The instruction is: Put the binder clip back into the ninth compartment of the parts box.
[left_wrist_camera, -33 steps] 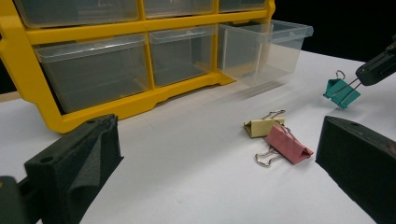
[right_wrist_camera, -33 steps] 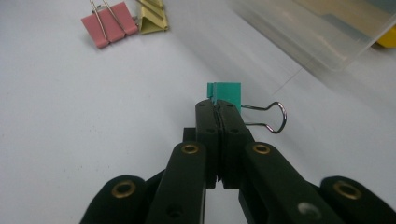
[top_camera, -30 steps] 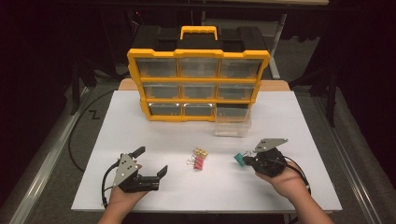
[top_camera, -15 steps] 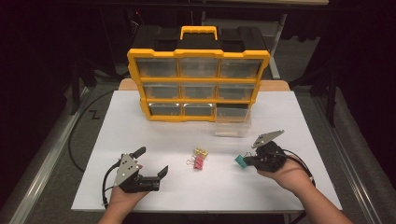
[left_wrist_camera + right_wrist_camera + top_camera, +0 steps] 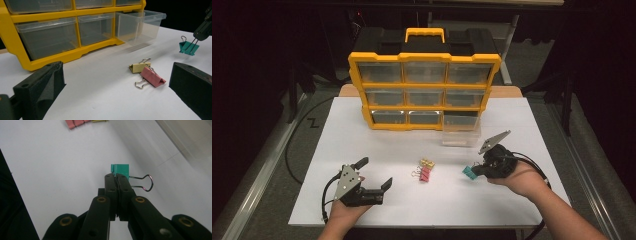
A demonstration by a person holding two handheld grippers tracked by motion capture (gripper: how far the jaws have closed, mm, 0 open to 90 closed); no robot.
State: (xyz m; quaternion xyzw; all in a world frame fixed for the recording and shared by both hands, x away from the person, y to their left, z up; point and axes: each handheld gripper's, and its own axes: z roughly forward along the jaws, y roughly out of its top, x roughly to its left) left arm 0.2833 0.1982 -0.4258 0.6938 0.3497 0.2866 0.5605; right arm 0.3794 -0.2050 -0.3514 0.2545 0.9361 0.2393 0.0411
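Three binder clips: teal [image 5: 470, 173] in closed right claw [image 5: 475, 170] | pink [image 5: 425, 174], yellow [image 5: 428, 163] loose | left claw [image 5: 374, 174] open, empty

Teal clip rises off the counter

The right gripper [image 5: 477, 169], jaws clamped on the teal clip [image 5: 470, 173], has lifted it from the counter [image 5: 532, 130] and tilted upward over the past second.

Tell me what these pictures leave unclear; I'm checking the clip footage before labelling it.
- Green binder clip: in the right gripper view the right gripper covers one of its wire handles.
- Pink binder clip: cut off by that view's top edge.
- Organiser drawers: too small and hazy in the high view to tell contents.
- Pulled-out drawer: its floor is blurred in the left gripper view.
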